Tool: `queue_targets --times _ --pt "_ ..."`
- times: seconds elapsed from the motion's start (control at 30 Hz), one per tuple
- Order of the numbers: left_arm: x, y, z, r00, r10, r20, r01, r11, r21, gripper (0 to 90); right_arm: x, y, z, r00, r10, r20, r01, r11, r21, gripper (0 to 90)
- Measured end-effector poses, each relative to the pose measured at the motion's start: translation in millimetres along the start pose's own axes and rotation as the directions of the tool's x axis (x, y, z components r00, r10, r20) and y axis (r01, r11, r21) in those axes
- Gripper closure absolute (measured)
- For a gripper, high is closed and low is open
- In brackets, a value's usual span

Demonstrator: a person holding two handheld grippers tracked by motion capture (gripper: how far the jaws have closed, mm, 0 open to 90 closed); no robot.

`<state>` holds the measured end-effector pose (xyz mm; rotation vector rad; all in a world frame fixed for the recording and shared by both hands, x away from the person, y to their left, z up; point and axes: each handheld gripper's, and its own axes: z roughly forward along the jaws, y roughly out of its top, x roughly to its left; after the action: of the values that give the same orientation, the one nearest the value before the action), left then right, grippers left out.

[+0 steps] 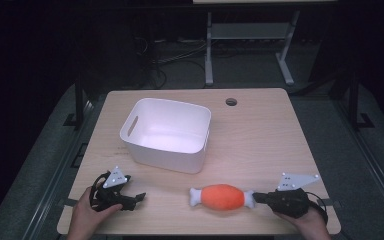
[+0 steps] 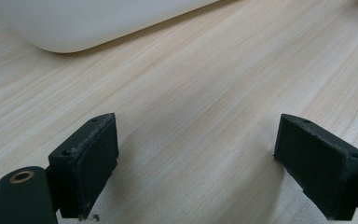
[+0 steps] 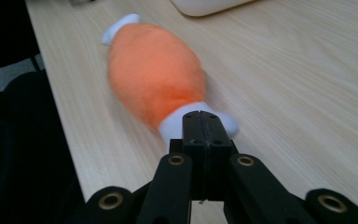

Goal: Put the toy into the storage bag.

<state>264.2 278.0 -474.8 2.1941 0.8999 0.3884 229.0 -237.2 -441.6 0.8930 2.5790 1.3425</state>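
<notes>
I am looking at the orange plush toy (image 1: 223,197) lying lengthwise near the front edge of the wooden table (image 1: 260,140), with a white bone-shaped knob at each end. My right gripper (image 1: 258,197) is pinching the white knob nearest it; in the right gripper view the jaws are pressed together on that plush end (image 3: 200,122). The white bin (image 1: 166,134) is sitting behind the toy, toward the table's middle, well apart from it. My left gripper (image 1: 141,195) is resting low at the front left, its jaws standing wide over bare wood.
</notes>
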Motion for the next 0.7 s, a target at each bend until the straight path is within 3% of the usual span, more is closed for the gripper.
queue_targets --times 0.43,0.7 --pt "0.0 0.0 0.0 1.0 0.0 0.0 0.0 1.0 0.0 12.7 15.5 5.5 10.7 0.996 -0.037 -0.081 0.038 0.999 0.008 89.3" --pt "0.0 0.0 0.0 1.0 0.0 0.0 0.0 1.0 0.0 12.7 18.0 2.3 25.6 0.9936 -0.046 -0.103 0.054 0.996 0.073 89.4"
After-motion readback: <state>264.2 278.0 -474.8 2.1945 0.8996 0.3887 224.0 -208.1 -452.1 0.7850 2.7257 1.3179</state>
